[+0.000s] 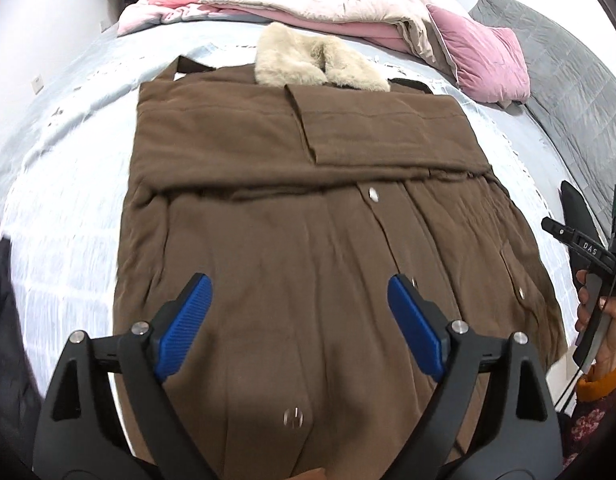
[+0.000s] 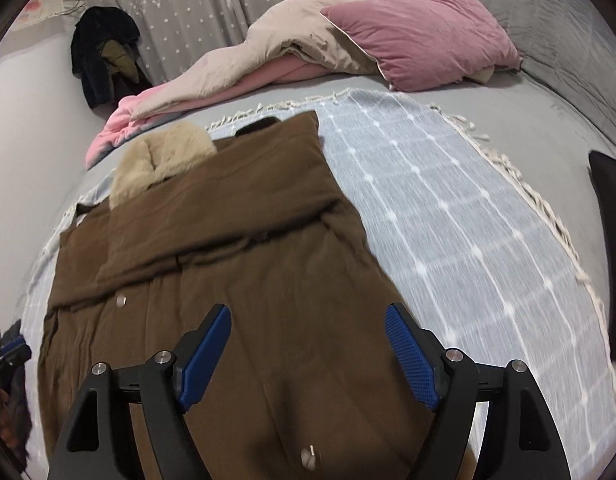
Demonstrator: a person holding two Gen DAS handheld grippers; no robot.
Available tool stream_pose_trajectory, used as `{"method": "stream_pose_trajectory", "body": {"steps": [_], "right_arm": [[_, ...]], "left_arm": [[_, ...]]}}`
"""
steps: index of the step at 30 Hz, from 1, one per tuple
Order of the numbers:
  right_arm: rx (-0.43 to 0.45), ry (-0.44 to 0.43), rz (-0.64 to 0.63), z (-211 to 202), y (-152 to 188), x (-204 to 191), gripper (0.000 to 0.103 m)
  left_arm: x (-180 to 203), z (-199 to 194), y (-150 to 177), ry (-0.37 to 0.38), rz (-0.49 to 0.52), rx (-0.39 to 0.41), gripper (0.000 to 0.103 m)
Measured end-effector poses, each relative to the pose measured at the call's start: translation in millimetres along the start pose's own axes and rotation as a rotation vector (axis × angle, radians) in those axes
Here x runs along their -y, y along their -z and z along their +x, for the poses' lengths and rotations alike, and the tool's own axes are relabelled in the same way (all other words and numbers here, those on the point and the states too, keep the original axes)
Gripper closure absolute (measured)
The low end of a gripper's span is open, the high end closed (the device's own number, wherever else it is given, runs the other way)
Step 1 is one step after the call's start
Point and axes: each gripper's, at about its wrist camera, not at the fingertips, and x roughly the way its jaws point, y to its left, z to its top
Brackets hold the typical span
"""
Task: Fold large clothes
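**Black handheld grippers with blue pads, and a mustard cuff**

The left gripper [image 1: 300, 292] is a black plastic frame, its two arms branching into angular struts with triangular cut-outs. Round silver screw heads sit at each pivot. The fingers [image 1: 188, 328] carry ribbed, bright blue pads on their inner faces. The right gripper [image 2: 308, 322] is built the same way: black frame, silver screws, blue textured pads. Seen from the left wrist camera, its body bears white lettering reading "DAS", a small green light glows on a dark box, and a thin black cable trails down. The hand [image 1: 612, 332] on its handle shows a mustard-orange knitted cuff over a dark floral-patterned sleeve.
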Motion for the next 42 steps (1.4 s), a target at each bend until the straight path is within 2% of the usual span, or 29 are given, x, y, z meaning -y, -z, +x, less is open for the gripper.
{"method": "stream_pose_trajectory", "body": {"steps": [5, 12, 15, 18, 20, 23, 27, 33, 38, 42], "right_arm": [[-0.049, 0.047, 0.001, -17, 35, 9, 0.022], [-0.098, 0.053, 0.060, -30, 84, 34, 0.022], [-0.109, 0.053, 0.085, -32, 93, 44, 0.022], [-0.121, 0.055, 0.106, -36, 103, 54, 0.022], [-0.143, 0.030, 0.129, -36, 108, 61, 0.022], [-0.158, -0.058, 0.179, -41, 111, 72, 0.022], [-0.180, -0.181, 0.280, -49, 117, 94, 0.022], [-0.205, -0.232, 0.375, -55, 128, 114, 0.022], [-0.207, -0.221, 0.398, -57, 131, 126, 0.022], [-0.201, -0.135, 0.325, -59, 125, 127, 0.023]], "left_arm": [[-10, -13, 32, 0.044, -0.057, -0.041, 0.013], [-23, -16, 85, -0.006, -0.085, -0.135, 0.013], [-30, -19, 102, -0.034, -0.096, -0.144, 0.013], [-37, -22, 116, -0.029, -0.108, -0.154, 0.013], [-42, -23, 123, -0.029, -0.125, -0.163, 0.013], [-54, -27, 131, -0.023, -0.160, -0.175, 0.013], [-76, -33, 146, 0.047, -0.231, -0.201, 0.013], [-95, -31, 163, 0.101, -0.286, -0.232, 0.013], [-94, -25, 167, 0.096, -0.254, -0.251, 0.013], [-94, -26, 165, 0.071, -0.240, -0.247, 0.013]]}}
